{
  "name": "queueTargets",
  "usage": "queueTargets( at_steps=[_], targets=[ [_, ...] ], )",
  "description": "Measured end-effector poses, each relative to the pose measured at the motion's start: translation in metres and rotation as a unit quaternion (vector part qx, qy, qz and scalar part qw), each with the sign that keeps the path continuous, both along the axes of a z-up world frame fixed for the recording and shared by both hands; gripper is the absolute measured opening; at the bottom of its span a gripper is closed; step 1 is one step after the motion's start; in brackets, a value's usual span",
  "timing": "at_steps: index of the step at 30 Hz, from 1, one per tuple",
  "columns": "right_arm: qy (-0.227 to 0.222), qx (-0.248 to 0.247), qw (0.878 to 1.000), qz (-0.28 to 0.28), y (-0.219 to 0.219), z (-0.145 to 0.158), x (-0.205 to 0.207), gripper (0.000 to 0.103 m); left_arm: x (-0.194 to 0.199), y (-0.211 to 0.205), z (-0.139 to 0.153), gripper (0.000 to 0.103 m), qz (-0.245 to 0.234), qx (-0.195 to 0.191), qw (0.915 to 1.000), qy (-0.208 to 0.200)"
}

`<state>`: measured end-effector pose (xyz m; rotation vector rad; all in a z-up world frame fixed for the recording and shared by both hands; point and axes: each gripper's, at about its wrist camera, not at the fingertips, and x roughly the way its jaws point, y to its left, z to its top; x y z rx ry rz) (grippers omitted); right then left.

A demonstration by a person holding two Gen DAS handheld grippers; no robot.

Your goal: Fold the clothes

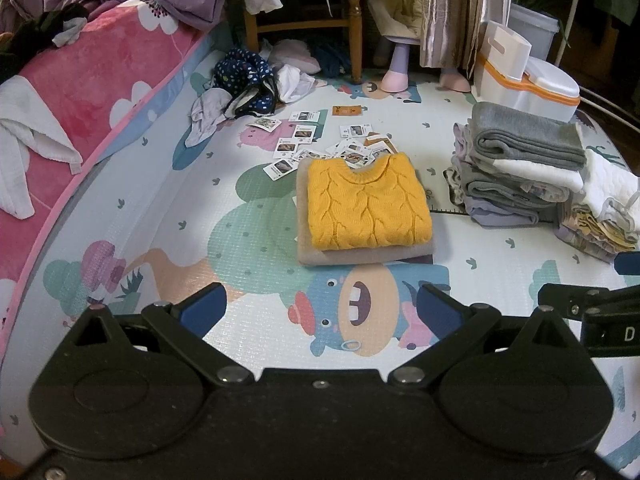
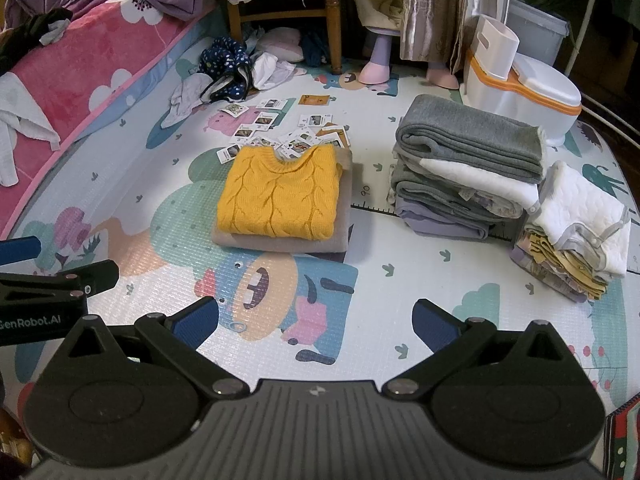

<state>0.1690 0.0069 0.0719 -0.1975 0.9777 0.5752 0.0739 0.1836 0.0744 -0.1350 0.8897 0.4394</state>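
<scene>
A folded yellow cable-knit sweater (image 1: 366, 204) (image 2: 280, 196) lies on top of a folded beige garment (image 1: 360, 254) (image 2: 280, 242) on the play mat. My left gripper (image 1: 320, 314) hovers open in front of it, nothing between its blue pads. My right gripper (image 2: 316, 322) is also open and empty, a little nearer and to the right of the sweater. Each gripper's side shows at the edge of the other's view. To the right stands a stack of folded grey and white clothes (image 1: 520, 164) (image 2: 468, 168), and a smaller folded pile (image 1: 600, 216) (image 2: 576, 236) beside it.
Several picture cards (image 1: 316, 140) (image 2: 280, 128) lie scattered behind the sweater. Loose unfolded clothes (image 1: 244, 84) (image 2: 224, 72) sit near a wooden chair (image 1: 320, 8). A pink bed (image 1: 80, 92) runs along the left. A white and orange potty (image 1: 528, 80) (image 2: 524, 88) stands at the back right.
</scene>
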Motion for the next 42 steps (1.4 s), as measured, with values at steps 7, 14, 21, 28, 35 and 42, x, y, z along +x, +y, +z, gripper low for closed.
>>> queueTargets(
  at_steps=[7,14,21,28,35,42],
  targets=[
    [0.000,0.000,1.000,0.001,0.0003,0.0001,0.0002,0.103,-0.0013,-0.0016,-0.0003,0.103,0.001,0.001,1.0000,0.001],
    [0.000,0.000,1.000,0.002,0.0008,0.0001,0.0002,0.103,-0.0010,-0.0023,-0.0017,0.103,0.001,0.001,1.0000,0.001],
    [0.000,0.000,1.000,0.003,0.0011,-0.0004,-0.0006,0.103,-0.0013,-0.0016,-0.0013,0.103,0.001,0.001,1.0000,0.002],
    [0.000,0.001,1.000,0.002,0.0019,-0.0003,-0.0011,0.103,-0.0020,-0.0024,-0.0016,0.103,0.003,0.001,1.0000,0.004],
    [0.001,0.003,1.000,0.000,0.0009,-0.0004,-0.0007,0.103,-0.0008,-0.0013,-0.0023,0.103,0.002,0.001,1.0000,0.005],
    [0.008,0.010,1.000,0.000,0.0002,-0.0005,0.0003,0.103,-0.0004,-0.0001,-0.0025,0.103,-0.001,0.000,1.0000,0.006]
  ],
)
